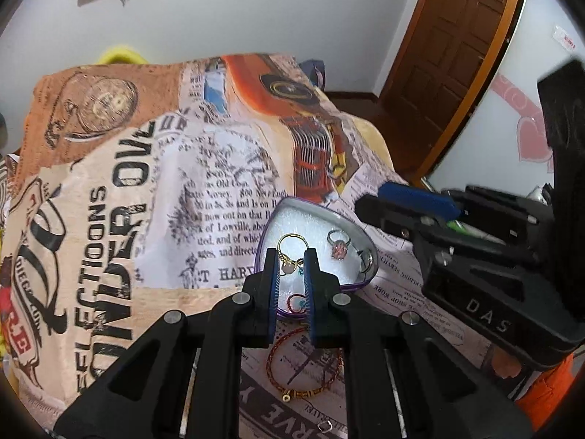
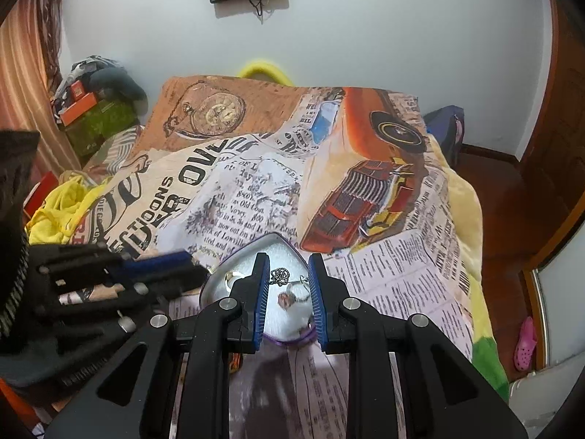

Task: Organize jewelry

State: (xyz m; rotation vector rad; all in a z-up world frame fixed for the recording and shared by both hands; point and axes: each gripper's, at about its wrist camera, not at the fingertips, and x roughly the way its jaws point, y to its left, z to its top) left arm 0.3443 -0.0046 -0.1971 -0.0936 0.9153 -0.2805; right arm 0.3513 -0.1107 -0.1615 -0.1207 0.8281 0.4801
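Two grippers are held over the heart-shaped tray (image 1: 360, 219): left gripper (image 1: 291, 256) w/ jaws apart around the gold ring (image 1: 289, 243), right gripper (image 2: 286, 274) w/ jaws apart, nothing clamped. Red bracelet (image 1: 303, 369) lies outside the tray at 6 o'clock. Ring's thin band should be pinched squarely; contact w/ pads can't be told, prob. none.

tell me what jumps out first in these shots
A heart-shaped jewelry box lies open on the newsprint-and-car blanket, holding a pink-stone ring and a gold ring. Both grippers hover over it, the left gripper and right gripper open, and a red cord bracelet lies just outside.
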